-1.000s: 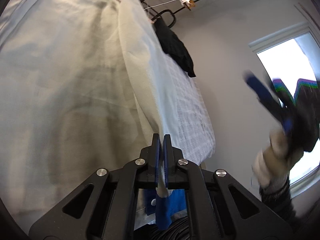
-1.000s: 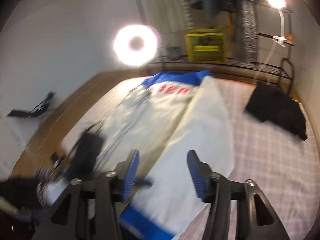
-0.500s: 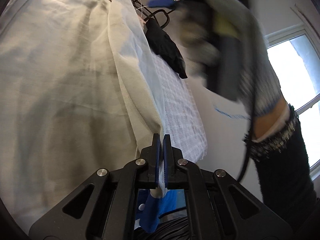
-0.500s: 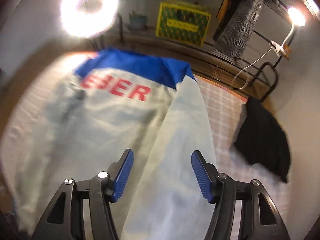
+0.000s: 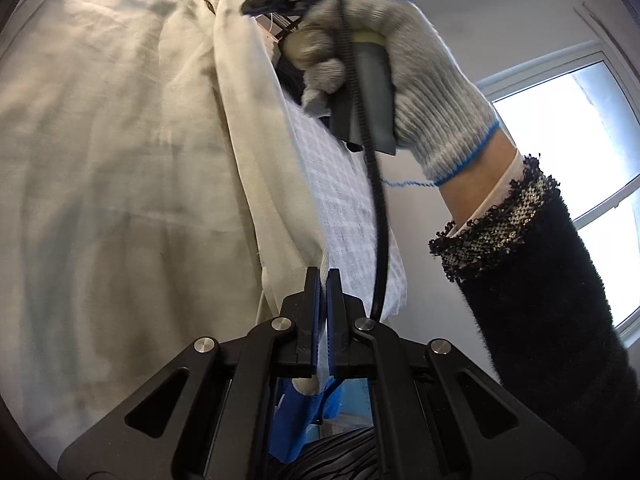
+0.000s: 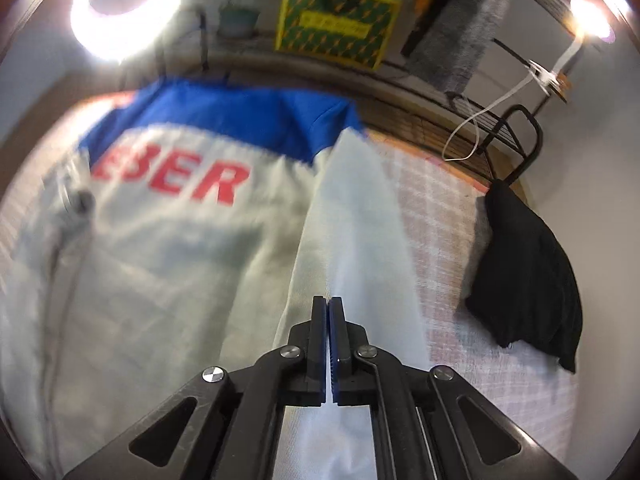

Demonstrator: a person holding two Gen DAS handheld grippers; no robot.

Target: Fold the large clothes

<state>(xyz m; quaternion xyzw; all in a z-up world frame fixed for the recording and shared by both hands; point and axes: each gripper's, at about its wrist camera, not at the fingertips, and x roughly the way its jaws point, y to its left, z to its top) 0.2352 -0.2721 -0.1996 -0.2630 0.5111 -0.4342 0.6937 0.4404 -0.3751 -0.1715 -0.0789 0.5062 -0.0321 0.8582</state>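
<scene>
The right gripper point(image 6: 329, 344) has swung in over the jacket point(image 6: 168, 272) and tipped downward, and its jaws have just been closing; they now stand together above the folded-over sleeve point(image 6: 360, 232), and I cannot tell whether any cloth is caught between them. The left gripper point(image 5: 323, 316) has hardly moved and is clamped on the sleeve's blue cuff end point(image 5: 308, 408). The jacket lies back-up on the checked sheet point(image 6: 440, 240), red lettering point(image 6: 172, 178) toward the far end. The sleeve runs lengthwise along the jacket's side nearest the black garment point(image 6: 524, 280), straight ahead of both grippers. The gloved right hand point(image 5: 400, 76) is nearer the jacket's shoulder, the left nearer its hem.
</scene>
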